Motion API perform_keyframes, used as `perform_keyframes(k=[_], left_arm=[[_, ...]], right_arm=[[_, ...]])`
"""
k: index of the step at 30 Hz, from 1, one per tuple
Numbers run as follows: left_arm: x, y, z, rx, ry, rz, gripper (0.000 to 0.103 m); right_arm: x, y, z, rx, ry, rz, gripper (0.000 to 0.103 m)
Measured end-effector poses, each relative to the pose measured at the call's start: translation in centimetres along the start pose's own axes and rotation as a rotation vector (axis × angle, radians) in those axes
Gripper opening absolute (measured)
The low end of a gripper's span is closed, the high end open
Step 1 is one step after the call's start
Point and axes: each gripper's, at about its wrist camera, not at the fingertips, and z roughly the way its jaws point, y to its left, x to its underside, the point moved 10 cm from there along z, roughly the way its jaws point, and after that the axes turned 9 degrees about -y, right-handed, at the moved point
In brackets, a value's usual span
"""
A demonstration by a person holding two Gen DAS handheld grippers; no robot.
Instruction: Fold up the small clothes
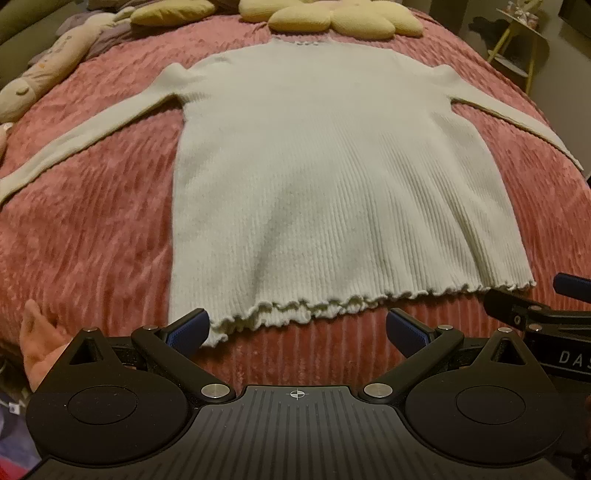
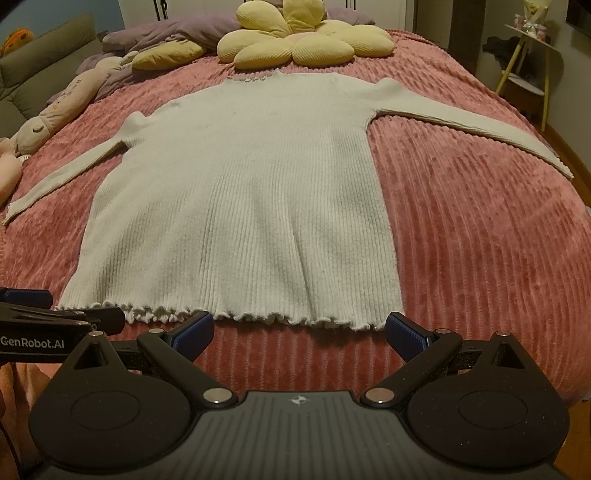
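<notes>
Both grippers gape wide and empty at the sweater's (image 1: 332,177) frilled hem, left gripper (image 1: 295,328) near its left corner, right gripper (image 2: 299,330) toward the right; it lies flat on the pink bedspread (image 2: 480,240), long axis running straight away, seemingly equally reachable.

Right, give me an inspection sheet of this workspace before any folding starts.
Surface: pink ribbed bedspread, covering the bed.
Job's things: white ribbed knit sweater lying flat, both sleeves spread outward, frilled hem nearest the grippers.
Clutter: yellow flower-shaped cushion beyond the collar; beige plush toy and purple bedding at the far left.
Grippers: left gripper open at the hem's left corner; right gripper open just short of the hem; neither holds anything.
Cables: nothing seen.
Surroundings: small side table with yellow legs to the right of the bed.
</notes>
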Motion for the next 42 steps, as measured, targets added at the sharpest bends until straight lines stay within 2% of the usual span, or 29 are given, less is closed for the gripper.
perform_keyframes(k=[9, 13, 15, 19, 21, 24, 26, 29, 31, 35, 39, 41, 42], left_arm=[[0.3, 0.0, 0.8, 0.003, 0.028, -0.004, 0.103], [0.2, 0.0, 1.9, 0.015, 0.057, -0.001, 0.103], [-0.7, 0.2, 2.4, 0.019, 0.059, -0.009, 0.103], [-5.2, 1.2, 3.8, 0.019, -0.010, -0.050, 0.103], [-7.9, 1.4, 4.7, 0.016, -0.068, -0.059, 0.103], [-12.3, 1.6, 6.8, 0.018, -0.159, -0.083, 0.103], [-14.5, 1.7, 8.7, 0.003, -0.198, -0.094, 0.103], [-17.0, 1.6, 11.8, -0.036, -0.230, -0.088, 0.103], [-17.9, 1.6, 13.6, -0.054, -0.239, -0.078, 0.103], [-18.4, 1.8, 16.2, -0.058, -0.242, -0.101, 0.103], [-17.5, 2.3, 18.5, -0.041, -0.177, -0.145, 0.103], [-17.1, 2.5, 19.1, -0.027, -0.160, -0.157, 0.103], [-17.2, 2.6, 19.1, -0.019, -0.168, -0.156, 0.103]], right_arm=[[-0.1, 0.0, 0.2, -0.048, -0.063, 0.022, 0.099], [0.4, -0.5, 1.4, -0.085, 0.007, 0.068, 0.099], [-0.2, -1.8, 2.1, -0.076, 0.011, 0.113, 0.099], [-5.0, -9.1, 3.1, -0.014, -0.173, 0.285, 0.099], [-8.2, -14.7, 3.6, 0.016, -0.298, 0.417, 0.099], [-11.7, -23.6, 4.7, 0.092, -0.439, 0.607, 0.099], [-13.1, -29.2, 6.3, 0.134, -0.485, 0.727, 0.092], [-13.8, -35.9, 9.2, 0.193, -0.477, 0.888, 0.073], [-13.8, -38.9, 11.1, 0.219, -0.466, 0.968, 0.054], [-13.6, -42.3, 14.6, 0.235, -0.450, 1.083, 0.053], [-13.3, -43.9, 16.1, 0.242, -0.459, 1.144, 0.047], [-13.3, -44.5, 16.3, 0.247, -0.467, 1.144, 0.035], [-13.3, -44.8, 16.3, 0.257, -0.465, 1.133, 0.022]])
